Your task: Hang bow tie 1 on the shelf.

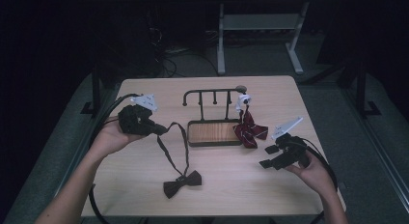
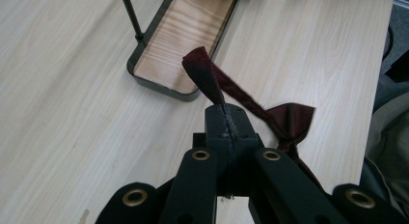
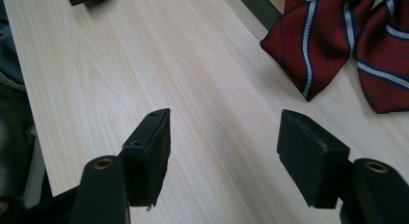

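Observation:
A dark maroon bow tie [image 1: 182, 183] lies near the table's front edge, and its strap [image 1: 170, 147] loops up to my left gripper [image 1: 164, 129]. That gripper is shut on the strap [image 2: 205, 77]; the bow [image 2: 289, 120] shows beyond its jaws. A red striped bow tie [image 1: 250, 130] hangs from the black hook rack [image 1: 212, 93] and spreads onto the table, seen up close as red striped cloth [image 3: 337, 35]. My right gripper [image 1: 268, 156] is open at the right, just off that striped tie, and nothing is between its jaws [image 3: 224, 147].
The rack stands on a wooden tray base [image 1: 214, 133] at the table's middle. A white clip [image 1: 243, 101] sits on the rack's right end. The table's front edge runs close behind the dark bow tie. Cables trail from both grippers.

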The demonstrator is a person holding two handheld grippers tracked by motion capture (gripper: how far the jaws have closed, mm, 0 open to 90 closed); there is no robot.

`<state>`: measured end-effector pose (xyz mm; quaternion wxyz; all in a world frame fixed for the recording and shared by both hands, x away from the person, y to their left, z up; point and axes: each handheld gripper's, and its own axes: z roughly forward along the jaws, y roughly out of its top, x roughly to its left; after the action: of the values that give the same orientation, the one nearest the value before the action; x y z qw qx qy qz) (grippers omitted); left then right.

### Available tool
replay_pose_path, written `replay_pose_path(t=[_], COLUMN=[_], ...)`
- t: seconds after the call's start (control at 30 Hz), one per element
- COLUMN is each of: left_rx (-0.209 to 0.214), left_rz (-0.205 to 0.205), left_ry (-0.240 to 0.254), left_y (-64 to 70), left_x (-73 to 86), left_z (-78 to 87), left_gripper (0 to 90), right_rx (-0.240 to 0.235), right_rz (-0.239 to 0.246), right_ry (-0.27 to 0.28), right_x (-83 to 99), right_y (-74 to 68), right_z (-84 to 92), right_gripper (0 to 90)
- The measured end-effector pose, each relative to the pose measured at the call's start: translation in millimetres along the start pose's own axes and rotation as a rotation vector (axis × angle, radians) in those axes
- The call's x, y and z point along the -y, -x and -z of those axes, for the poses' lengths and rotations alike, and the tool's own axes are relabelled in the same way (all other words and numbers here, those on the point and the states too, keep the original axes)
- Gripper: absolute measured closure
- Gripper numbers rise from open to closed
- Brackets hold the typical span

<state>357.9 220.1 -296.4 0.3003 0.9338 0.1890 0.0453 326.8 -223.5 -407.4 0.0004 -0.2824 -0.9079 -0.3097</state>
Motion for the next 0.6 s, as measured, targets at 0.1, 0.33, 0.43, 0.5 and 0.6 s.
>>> replay_pose_path(t=[0.1,0.33,0.43,0.5,0.6], left_rx=[-0.001,-0.001,-0.005,-0.009,-0.013], left_rz=[-0.017,-0.030,-0.033,-0.031,-0.033], left_ry=[-0.003,0.002,0.004,0.007,0.004], left_y=[-1.5,-3.4,-5.3,-5.9,-7.0], left_x=[-3.5,-12.6,-16.3,-18.0,-19.9], left_z=[2.2,6.9,9.3,11.0,13.0], left_gripper=[90.0,90.0,90.0,90.0,90.0], right_rx=[0.000,0.009,0.018,0.021,0.022], right_rz=[-0.002,-0.002,-0.007,-0.011,-0.008], right_ry=[-0.003,-0.002,0.007,0.010,0.011], right_x=[0.4,1.0,1.6,1.3,1.0], right_y=[0.3,-0.2,0.1,-0.8,-1.0], right_z=[-0.4,2.0,4.9,6.7,7.3], right_gripper=[36.0,36.0,36.0,36.0,36.0])
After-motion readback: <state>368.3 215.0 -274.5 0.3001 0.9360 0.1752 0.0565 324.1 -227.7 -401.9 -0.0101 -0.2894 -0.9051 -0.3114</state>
